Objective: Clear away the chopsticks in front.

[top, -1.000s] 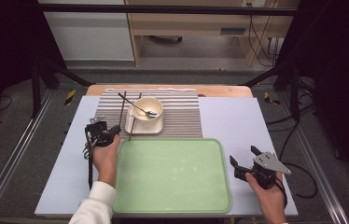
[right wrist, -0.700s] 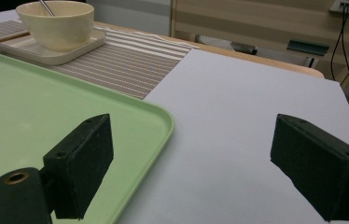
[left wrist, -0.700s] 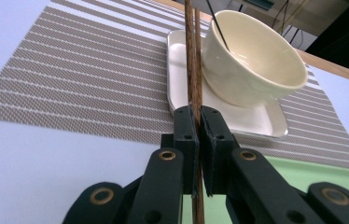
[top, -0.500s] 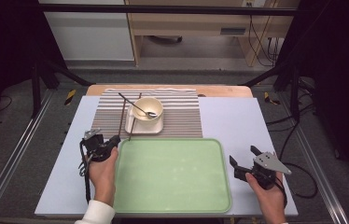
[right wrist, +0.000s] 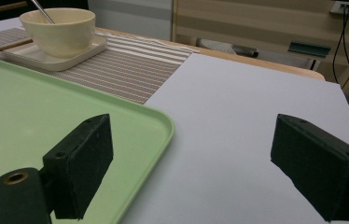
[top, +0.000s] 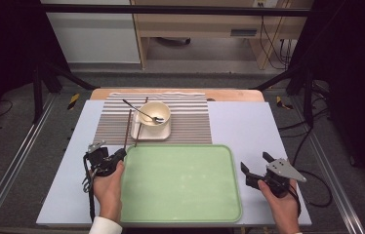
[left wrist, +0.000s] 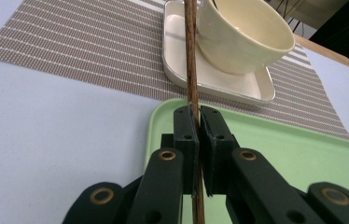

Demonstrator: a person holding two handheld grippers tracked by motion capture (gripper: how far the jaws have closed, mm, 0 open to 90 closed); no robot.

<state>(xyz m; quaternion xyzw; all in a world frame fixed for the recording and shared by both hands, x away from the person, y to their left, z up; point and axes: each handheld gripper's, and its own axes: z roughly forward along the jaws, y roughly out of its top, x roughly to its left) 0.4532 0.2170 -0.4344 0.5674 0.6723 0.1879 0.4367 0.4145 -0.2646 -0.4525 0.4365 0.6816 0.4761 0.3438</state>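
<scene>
Your left claw [left wrist: 198, 140] was clamped on a chopstick [left wrist: 191, 60] at lower left, mid-carry; next, lay it on the tray [top: 180, 180]; right claw [top: 260, 169] gaped empty.

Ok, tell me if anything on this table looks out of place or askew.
Slightly. One chopstick lies with its far end propped on the white square plate, tilted. The other chopstick is clamped in the left gripper. No spills or damage.

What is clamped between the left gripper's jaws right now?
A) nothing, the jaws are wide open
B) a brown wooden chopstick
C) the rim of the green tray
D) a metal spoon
B: in the left gripper view the left gripper has its black pads pressed shut on a brown wooden chopstick that runs up past the cream bowl.
</scene>
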